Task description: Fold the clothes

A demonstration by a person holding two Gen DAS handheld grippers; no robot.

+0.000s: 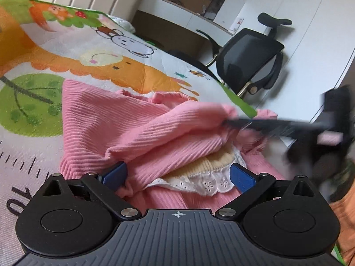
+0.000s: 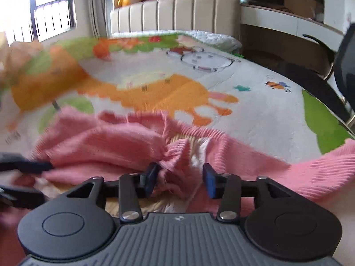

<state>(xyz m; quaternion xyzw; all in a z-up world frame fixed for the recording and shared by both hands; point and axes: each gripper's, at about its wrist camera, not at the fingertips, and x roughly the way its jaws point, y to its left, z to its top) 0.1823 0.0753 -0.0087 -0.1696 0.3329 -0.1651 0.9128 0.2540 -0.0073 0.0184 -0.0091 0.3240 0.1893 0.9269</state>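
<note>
Pink ribbed garment point(image 1: 124, 128) lies crumpled on the bed, on a cartoon-print play mat point(image 1: 66, 51), toward the mat's near edge. A cream knit layer point(image 1: 218, 163) and white eyelet lace trim point(image 1: 206, 184) show inside the opened pink fabric.

Left tool point(image 1: 177, 175): jaws spread wide, blue pads well apart. The garment sits between them, a pink fold bunched against the left pad point(image 1: 115, 175) and the lace just beside the other; neither pad is seen pressing, so nothing is gripped.

Right tool point(image 2: 180, 179): jaws about half open. A bunched twist of pink fabric fills the gap and touches the left pad point(image 2: 150, 177); the right-hand pad stands clear of it, so no grip is made. The right wrist view is motion-blurred. In the left wrist view, one of this tool's fingers point(image 1: 266, 125) appears as a dark blurred bar against a raised pink fold.

Black office chair point(image 1: 250, 59) stands beyond the bed's far right corner.
</note>
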